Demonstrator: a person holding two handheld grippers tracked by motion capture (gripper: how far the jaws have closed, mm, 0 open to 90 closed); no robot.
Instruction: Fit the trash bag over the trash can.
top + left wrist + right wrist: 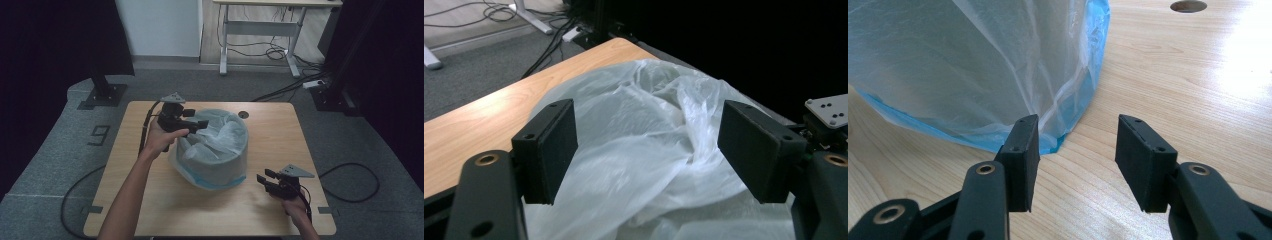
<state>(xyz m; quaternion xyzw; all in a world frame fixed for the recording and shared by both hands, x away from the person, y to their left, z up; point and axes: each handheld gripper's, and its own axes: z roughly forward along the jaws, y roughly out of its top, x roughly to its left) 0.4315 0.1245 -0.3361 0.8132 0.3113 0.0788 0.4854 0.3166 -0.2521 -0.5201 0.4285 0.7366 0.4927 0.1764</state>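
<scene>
At table centre, the bin (212, 155) holds a loose plastic liner (220, 135). The left gripper (197, 125), jaws released over the liner, should pinch its rim squarely. The right gripper (264, 181) waits released, near right.

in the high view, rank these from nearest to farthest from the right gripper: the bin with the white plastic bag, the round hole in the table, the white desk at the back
1. The grey bin lined with a white plastic bag, mid-table, to the upper left of the right gripper.
2. The small round hole in the wooden table, near the table's far edge.
3. The white-legged desk, on the floor beyond the table.
</scene>
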